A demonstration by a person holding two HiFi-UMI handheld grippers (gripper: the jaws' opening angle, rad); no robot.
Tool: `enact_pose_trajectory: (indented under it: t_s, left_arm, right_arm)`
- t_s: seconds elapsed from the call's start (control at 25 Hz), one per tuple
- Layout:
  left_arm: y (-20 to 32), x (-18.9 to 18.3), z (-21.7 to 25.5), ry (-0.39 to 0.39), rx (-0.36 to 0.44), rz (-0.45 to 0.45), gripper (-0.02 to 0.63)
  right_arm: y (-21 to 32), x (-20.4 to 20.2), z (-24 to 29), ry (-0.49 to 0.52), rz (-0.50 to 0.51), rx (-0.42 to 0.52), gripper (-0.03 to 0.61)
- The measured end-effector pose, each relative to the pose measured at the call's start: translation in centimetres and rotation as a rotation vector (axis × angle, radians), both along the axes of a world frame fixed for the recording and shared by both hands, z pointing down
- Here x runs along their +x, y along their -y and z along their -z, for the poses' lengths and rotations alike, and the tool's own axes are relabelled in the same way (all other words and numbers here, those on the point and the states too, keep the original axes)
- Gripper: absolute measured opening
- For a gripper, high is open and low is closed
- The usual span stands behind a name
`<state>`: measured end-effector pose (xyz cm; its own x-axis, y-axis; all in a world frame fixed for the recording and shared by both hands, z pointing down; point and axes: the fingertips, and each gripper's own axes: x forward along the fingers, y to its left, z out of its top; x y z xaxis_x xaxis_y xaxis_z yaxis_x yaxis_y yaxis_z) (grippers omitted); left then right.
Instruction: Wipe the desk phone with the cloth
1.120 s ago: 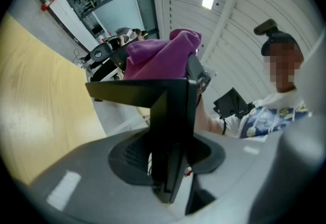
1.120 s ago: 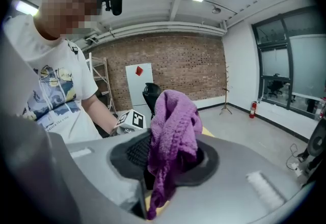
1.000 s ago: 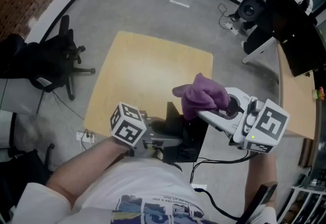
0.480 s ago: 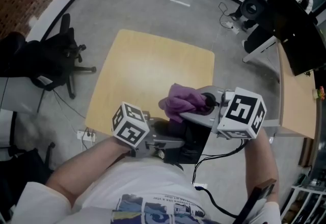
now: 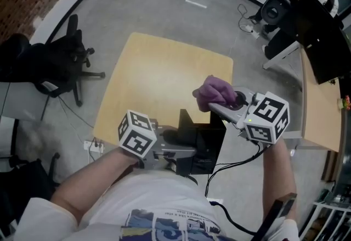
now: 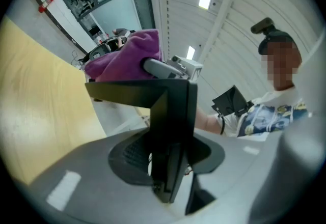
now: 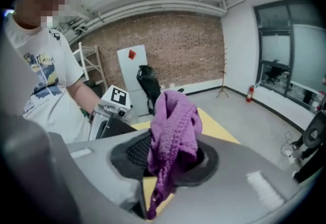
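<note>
Purple cloth [image 5: 215,91] clamped in right gripper [image 7: 172,164] jaws | left gripper [image 6: 164,179] jaws grip desk phone [image 5: 201,140] | phone lies just below cloth

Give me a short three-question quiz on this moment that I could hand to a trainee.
1. True or false: the right gripper is shut on the cloth.
2. What does the left gripper grip? A) the phone B) the cloth C) nothing
3. Fill in: the cloth's colour is ___.
Key: 1 true; 2 A; 3 purple.
</note>
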<state>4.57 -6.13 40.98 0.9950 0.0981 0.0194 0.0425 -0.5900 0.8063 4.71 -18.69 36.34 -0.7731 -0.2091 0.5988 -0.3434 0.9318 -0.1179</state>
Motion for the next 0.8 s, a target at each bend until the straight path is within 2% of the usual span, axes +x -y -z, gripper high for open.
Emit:
enact_pose_trajectory:
  t_s: [0.12,0.28,0.56,0.8]
  left_arm:
    - [1.1,-1.1,0.0,-0.016,-0.007,0.042,0.181]
    - [2.6,-3.1,0.7,-0.033,0.015,0.081,0.181]
    - [4.2,-5.2,1.7,-0.085,-0.019,0.119,0.181]
    - [4.8,-5.2,2.1,-0.104,-0.039,0.129,0.181]
  right_arm:
    - [0.9,2.5,2.4,0.109,-0.133,0.049,0.107]
    - [-0.5,4.2,3.8,0.198,-0.208,0.061,0.107]
    - [-4.0,2.1,3.4,0.35,-0.207,-0.014,0.107]
    - [-6.6,2.2,1.5,0.398,-0.193,-0.095,0.107]
